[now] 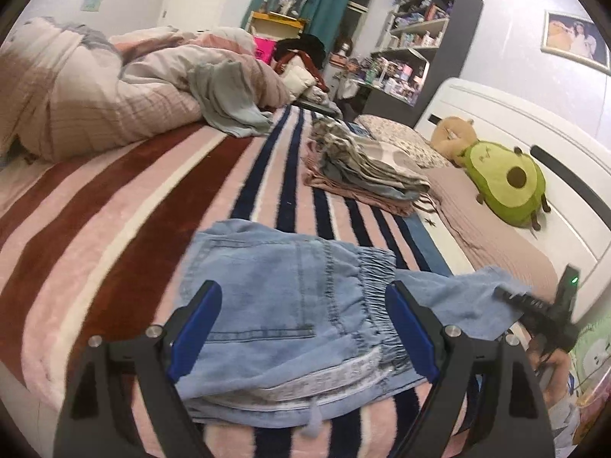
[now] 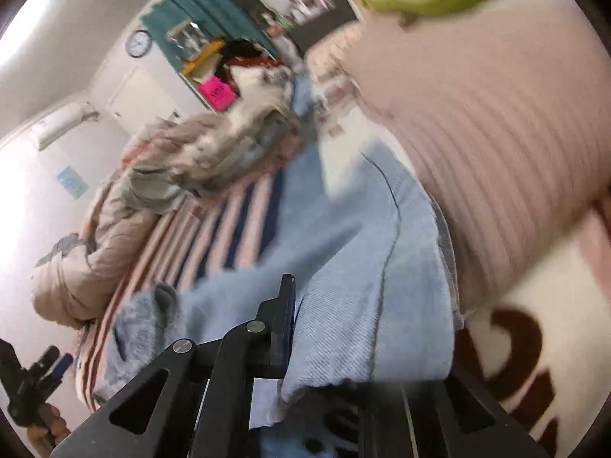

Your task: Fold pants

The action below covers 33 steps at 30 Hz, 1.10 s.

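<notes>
Left gripper (image 1: 303,290), jaws wide apart, hovering just above folded denim pants (image 1: 267,267); nothing pinched. Blue pads either side of the back pocket and elastic waistband, not pressing. Probably just let go, or lining up for the next fold.

Pants directly below and ahead of this gripper, lying in layers on the striped blanket (image 1: 114,191), near the bed's front edge. One loose leg (image 1: 458,294) trailing off to the right, not yet folded in.

Right gripper (image 1: 504,292) to the right, jaws together, clamped on that leg's end. From its own blurred view, denim (image 2: 362,248) draped over one finger and hiding it; likely carrying the leg across onto the bundle. Left gripper (image 2: 49,366) visible low at its far left, well apart.

Beyond the pants, open blanket ahead and to the left: ample room for spreading or sliding. Ahead to the right, a stack of folded clothes (image 1: 362,168), probable resting place for the finished pair. Further right, a pillow (image 1: 477,210) with an avocado plush (image 1: 504,179), close to the right gripper's side. Far left, a heaped duvet (image 1: 95,87).
</notes>
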Each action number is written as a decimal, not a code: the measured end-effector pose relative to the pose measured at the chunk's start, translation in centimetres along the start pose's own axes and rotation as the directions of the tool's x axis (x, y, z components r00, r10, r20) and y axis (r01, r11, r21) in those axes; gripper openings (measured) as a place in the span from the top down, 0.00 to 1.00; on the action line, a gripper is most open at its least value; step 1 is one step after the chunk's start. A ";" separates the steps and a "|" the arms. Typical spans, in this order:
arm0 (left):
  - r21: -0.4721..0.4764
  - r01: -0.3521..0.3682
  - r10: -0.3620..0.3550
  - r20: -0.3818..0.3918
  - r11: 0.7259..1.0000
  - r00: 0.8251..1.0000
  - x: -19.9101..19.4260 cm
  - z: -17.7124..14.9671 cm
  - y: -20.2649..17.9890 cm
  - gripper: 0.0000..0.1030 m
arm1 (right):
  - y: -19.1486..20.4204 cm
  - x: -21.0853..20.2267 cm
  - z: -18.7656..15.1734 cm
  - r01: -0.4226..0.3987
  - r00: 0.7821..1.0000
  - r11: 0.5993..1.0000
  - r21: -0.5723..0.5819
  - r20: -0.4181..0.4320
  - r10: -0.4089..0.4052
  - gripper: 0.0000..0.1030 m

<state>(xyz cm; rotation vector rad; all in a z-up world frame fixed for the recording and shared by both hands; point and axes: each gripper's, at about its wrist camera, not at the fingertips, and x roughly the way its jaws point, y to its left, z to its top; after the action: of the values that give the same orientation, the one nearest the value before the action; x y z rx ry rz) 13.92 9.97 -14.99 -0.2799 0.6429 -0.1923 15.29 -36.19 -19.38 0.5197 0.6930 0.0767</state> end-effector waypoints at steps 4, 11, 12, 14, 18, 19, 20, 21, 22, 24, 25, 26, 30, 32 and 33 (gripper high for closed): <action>-0.030 -0.011 0.012 0.028 0.999 1.000 -1.2 -0.2 2.0 0.18 | 5.7 -0.7 2.9 -0.087 0.993 0.990 -0.111 0.064 0.095 0.95; -0.080 -0.052 0.058 0.070 0.995 0.996 -3.9 -0.9 5.7 0.18 | 22.0 3.1 1.3 -0.356 0.932 0.851 -0.387 -0.074 0.356 0.95; -0.087 -0.057 0.063 0.073 0.995 0.995 -4.2 -0.9 6.0 0.18 | 23.8 4.0 0.3 -0.395 0.917 0.823 -0.408 -0.118 0.382 0.95; -0.109 -0.069 0.078 0.082 0.992 0.994 -4.8 -1.2 7.0 0.18 | 27.6 6.5 -2.8 -0.468 0.884 0.760 -0.451 -0.233 0.406 0.95; -0.141 -0.093 0.106 0.088 0.986 0.990 -5.7 -1.7 8.6 0.18 | 31.5 11.8 -9.8 -0.549 0.820 0.701 -0.454 -0.456 0.347 0.95; -0.149 -0.100 0.114 0.088 0.984 0.990 -5.9 -1.9 9.0 0.18 | 31.8 13.0 -11.1 -0.543 0.816 0.703 -0.459 -0.486 0.312 0.95; -0.155 -0.104 0.118 0.088 0.983 0.989 -6.0 -1.9 9.3 0.18 | 31.6 13.7 -12.1 -0.537 0.815 0.704 -0.466 -0.503 0.288 0.93; -0.162 -0.106 0.121 0.086 0.981 0.989 -6.1 -2.0 9.6 0.18 | 31.4 14.7 -13.2 -0.529 0.812 0.703 -0.475 -0.524 0.256 0.92; -0.165 -0.107 0.122 0.083 0.980 0.989 -6.1 -2.0 9.7 0.18 | 31.3 15.2 -13.7 -0.523 0.811 0.705 -0.480 -0.534 0.239 0.90; -0.168 -0.107 0.122 0.079 0.980 0.989 -6.0 -2.0 9.8 0.18 | 30.5 15.8 -13.9 -0.531 0.792 0.712 -0.459 -0.567 0.226 0.80; -0.167 -0.105 0.120 0.078 0.980 0.990 -5.8 -1.9 9.8 0.18 | 30.3 15.6 -13.8 -0.555 0.771 0.710 -0.433 -0.588 0.244 0.68; -0.165 -0.102 0.116 0.079 0.981 0.990 -5.7 -1.9 9.7 0.17 | 30.1 14.8 -13.5 -0.588 0.746 0.697 -0.410 -0.608 0.272 0.55; -0.140 -0.066 0.078 0.082 0.988 0.994 -4.9 -1.3 8.9 0.16 | 29.6 10.1 -11.5 -0.635 0.740 0.625 -0.454 -0.590 0.323 0.49; -0.122 -0.045 0.054 0.071 0.992 0.996 -3.7 -0.8 8.1 0.16 | 28.3 7.7 -9.8 -0.582 0.794 0.636 -0.506 -0.522 0.312 0.47; -0.121 -0.041 0.048 0.062 0.992 0.997 -3.2 -0.7 8.0 0.16 | 27.5 7.1 -8.9 -0.555 0.816 0.651 -0.519 -0.491 0.305 0.46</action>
<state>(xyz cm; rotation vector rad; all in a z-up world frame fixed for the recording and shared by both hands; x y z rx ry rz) 11.71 18.21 -16.29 -0.3849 0.5971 -0.1017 17.96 -6.69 -16.07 -0.0237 0.8328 0.8779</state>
